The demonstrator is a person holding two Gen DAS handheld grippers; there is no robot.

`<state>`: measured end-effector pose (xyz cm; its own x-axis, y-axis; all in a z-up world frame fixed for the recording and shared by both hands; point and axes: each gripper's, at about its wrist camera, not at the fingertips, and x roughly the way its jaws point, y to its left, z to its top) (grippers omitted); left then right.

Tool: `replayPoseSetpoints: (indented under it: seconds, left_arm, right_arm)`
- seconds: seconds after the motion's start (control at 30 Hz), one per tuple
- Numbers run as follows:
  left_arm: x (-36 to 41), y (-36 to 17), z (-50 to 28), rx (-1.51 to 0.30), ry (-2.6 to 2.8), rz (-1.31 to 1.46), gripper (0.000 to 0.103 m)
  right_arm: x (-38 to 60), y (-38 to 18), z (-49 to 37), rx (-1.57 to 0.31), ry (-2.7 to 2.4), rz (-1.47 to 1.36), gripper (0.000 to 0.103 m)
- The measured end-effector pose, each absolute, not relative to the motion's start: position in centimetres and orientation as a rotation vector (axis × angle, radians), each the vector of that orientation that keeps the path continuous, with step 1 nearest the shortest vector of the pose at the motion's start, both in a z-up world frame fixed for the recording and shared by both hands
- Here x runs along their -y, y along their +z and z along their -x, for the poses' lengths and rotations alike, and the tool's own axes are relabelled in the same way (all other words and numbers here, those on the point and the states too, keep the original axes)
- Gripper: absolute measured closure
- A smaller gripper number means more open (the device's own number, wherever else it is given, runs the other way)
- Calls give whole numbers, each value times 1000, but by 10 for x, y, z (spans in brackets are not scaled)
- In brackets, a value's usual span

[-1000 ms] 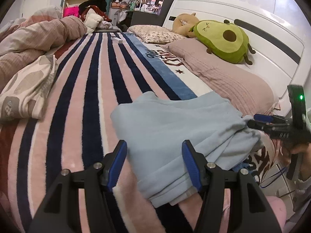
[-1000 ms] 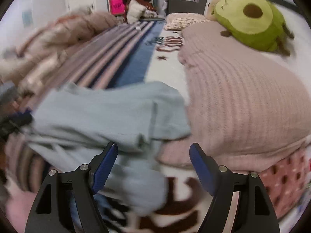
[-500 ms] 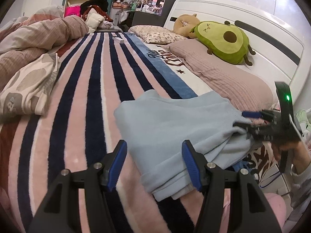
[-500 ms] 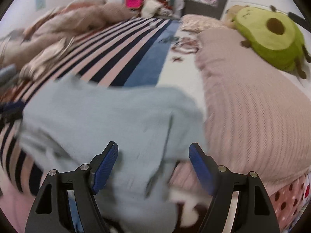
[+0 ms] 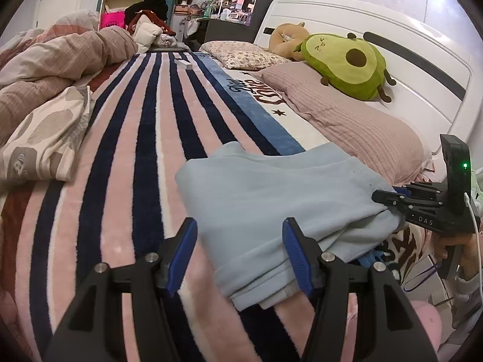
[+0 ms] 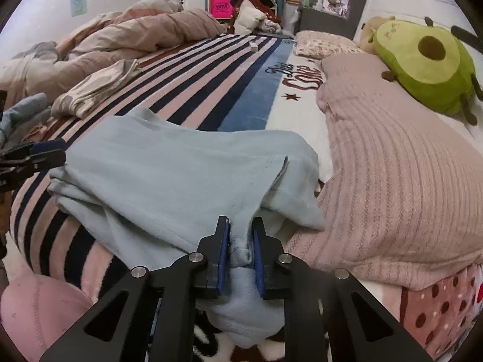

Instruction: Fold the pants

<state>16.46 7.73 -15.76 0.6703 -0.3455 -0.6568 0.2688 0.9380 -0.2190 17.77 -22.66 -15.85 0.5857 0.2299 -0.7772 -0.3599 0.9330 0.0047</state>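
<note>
We have the pants (image 6: 181,169), pale blue and folded in layers, lying on the striped blanket (image 5: 126,157) near the bed's edge. From our right wrist view, the right gripper (image 6: 240,250) sits at 6 o'clock with its jaws closing on a bunched edge of the pants, the blue pads pressing the cloth from both sides. Our left gripper (image 5: 240,250) stands half open at 6 o'clock in the left wrist view; the pants' near corner lies between its fingers, but the pads do not press on it.

In the right wrist view, a pink pillow (image 6: 392,181) crowds in at 3 o'clock, touching the pants' edge. An avocado plush (image 6: 422,60) lies at 1 o'clock, with a tan plush (image 5: 286,39) just beside it. A rumpled duvet (image 6: 135,39) fills 10 o'clock, and a patterned cloth (image 6: 99,87) lies near it on the blanket. A small white box (image 5: 184,63) sits far up the stripes at 12 o'clock.

The right gripper's body, seen from the left wrist view, reads "DAS", with a green light lit above. A pink bag (image 6: 222,7) at 12 o'clock reads "WM". Script lettering on the blanket's white band is too curled for us to read surely.
</note>
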Motion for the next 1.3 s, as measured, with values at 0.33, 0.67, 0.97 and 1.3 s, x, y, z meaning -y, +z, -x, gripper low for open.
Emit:
replayPoseSetpoints:
  seconds: [0.33, 0.67, 0.97, 1.3]
  left_arm:
    - [-76, -153, -164, -750, -355, 108, 49]
    - [-80, -153, -163, -749, -356, 112, 49]
    - [-86, -151, -170, -755, -331, 130, 46]
    - [-72, -166, -189, -822, -348, 138, 43]
  right_arm:
    - [212, -148, -171, -840, 375, 208, 83]
    - [205, -160, -180, -865, 345, 249, 98]
    - [235, -131, -182, -787, 284, 247, 101]
    - [281, -159, -196, -869, 251, 119, 103]
